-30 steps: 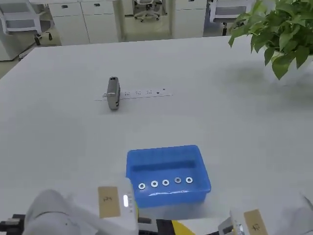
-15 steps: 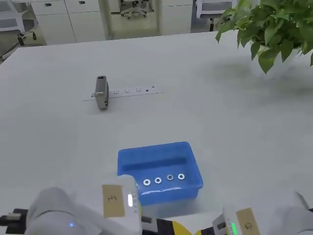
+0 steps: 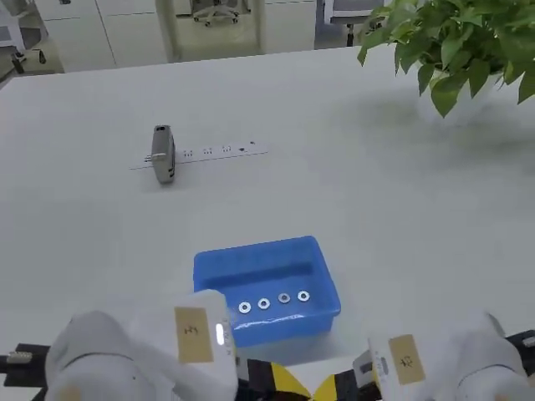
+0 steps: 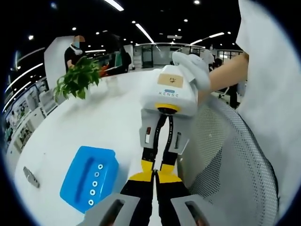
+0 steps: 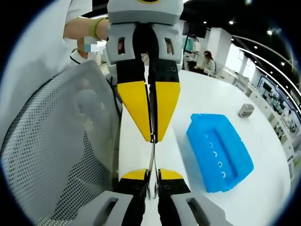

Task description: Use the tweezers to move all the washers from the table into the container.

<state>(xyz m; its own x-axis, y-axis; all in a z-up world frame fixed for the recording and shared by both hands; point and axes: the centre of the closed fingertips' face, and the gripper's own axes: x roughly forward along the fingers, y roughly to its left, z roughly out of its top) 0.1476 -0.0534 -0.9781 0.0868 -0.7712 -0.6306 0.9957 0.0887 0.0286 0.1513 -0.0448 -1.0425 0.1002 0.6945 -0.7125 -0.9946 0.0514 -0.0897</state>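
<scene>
In the head view, a blue rectangular plastic container (image 3: 251,251) sits on the white table (image 3: 401,209), near the two grippers and at 12 o'clock from where their yellow-and-black jaws meet. Its long axis runs 9 to 3. A row of small silver metal washers (image 3: 264,303) lies along that axis on its floor; four of them show here. The left gripper (image 3: 288,383) and right gripper (image 3: 330,388) face each other tip to tip. A white power strip (image 3: 217,151) with a grey plug adapter (image 3: 162,153) lies well beyond at 11 o'clock, and a green leafy plant (image 3: 456,42) stands at 1 o'clock.

In the left gripper view, that gripper's own jaws rise almost closed, with only a slit between the yellow tips. The right gripper comes down from 12 o'clock with its jaws likewise drawn together. The container lies at 9 o'clock of the tips, with five washers in line along its length.

In the right gripper view, thin steel tweezers (image 5: 151,160) run 12 to 6. Their upper end is pinched in the left gripper's closed jaws. Their lower end sits between the right gripper's own jaws, which stand close on either side — whether they press on it I cannot tell. The container lies near, at 2 o'clock.

Every washer I can find is already inside the container, so the moving looks done. For any further pick, the tweezers' long axis would have to swing off this line toward the container — both grippers look about equally near it.
</scene>
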